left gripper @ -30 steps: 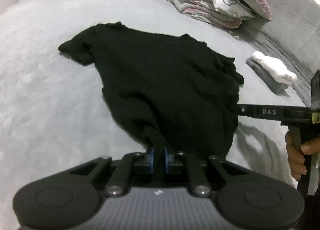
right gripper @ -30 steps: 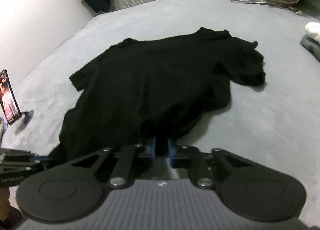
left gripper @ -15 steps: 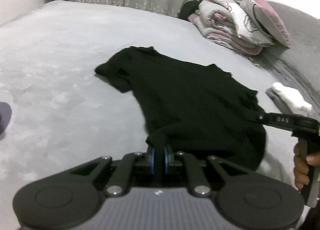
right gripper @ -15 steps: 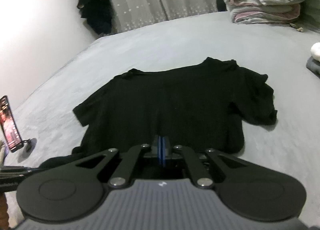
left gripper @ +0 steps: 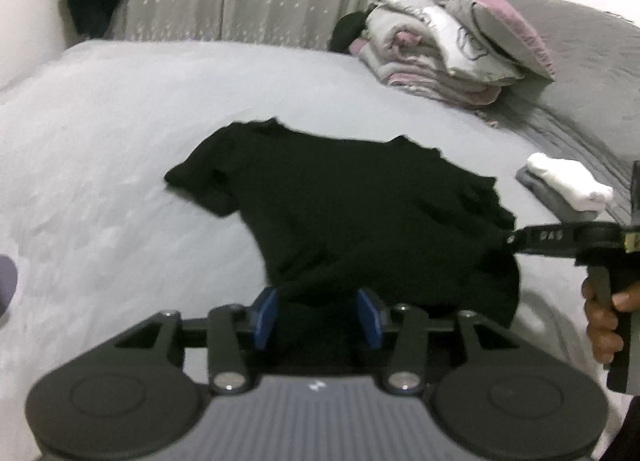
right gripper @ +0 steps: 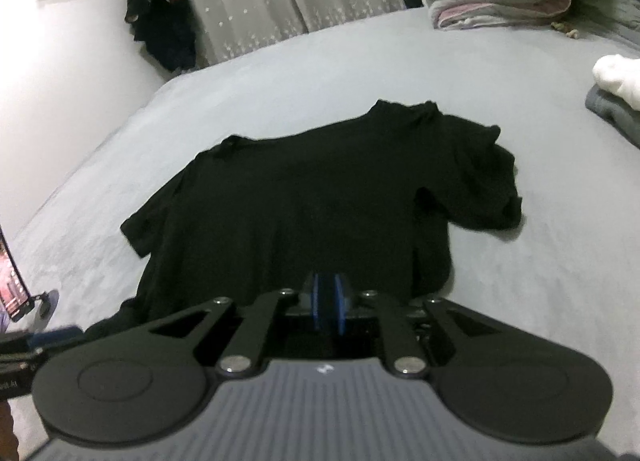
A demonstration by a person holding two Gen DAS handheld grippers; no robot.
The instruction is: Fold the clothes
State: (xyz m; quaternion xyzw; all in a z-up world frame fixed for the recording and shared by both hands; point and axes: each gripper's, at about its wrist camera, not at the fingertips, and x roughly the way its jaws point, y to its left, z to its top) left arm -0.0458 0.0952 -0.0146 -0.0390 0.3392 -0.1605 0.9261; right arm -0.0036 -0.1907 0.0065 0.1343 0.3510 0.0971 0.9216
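Across the pale grey bedspread point(left gripper: 120, 121) the black short-sleeved cotton T-shirt point(left gripper: 360, 201) lies spread front-down, collar far, hem edge nearest the person. Left gripper point(left gripper: 318, 317): blue pads spread and opening, hem cloth draped between them but not pinched. Right gripper point(right gripper: 327, 307): pads nearly together, opening slightly, a thin layer of hem looks caught between them; can't confirm firm pressure.

Risks, as I judge them:
- uneven release: if the right lets go later than the left, that hem corner drags and skews
- right sleeve point(right gripper: 492, 189) is bunched, so a fold made now would trap wrinkles
- loose hem could snag a pad on withdrawal and lift the cloth
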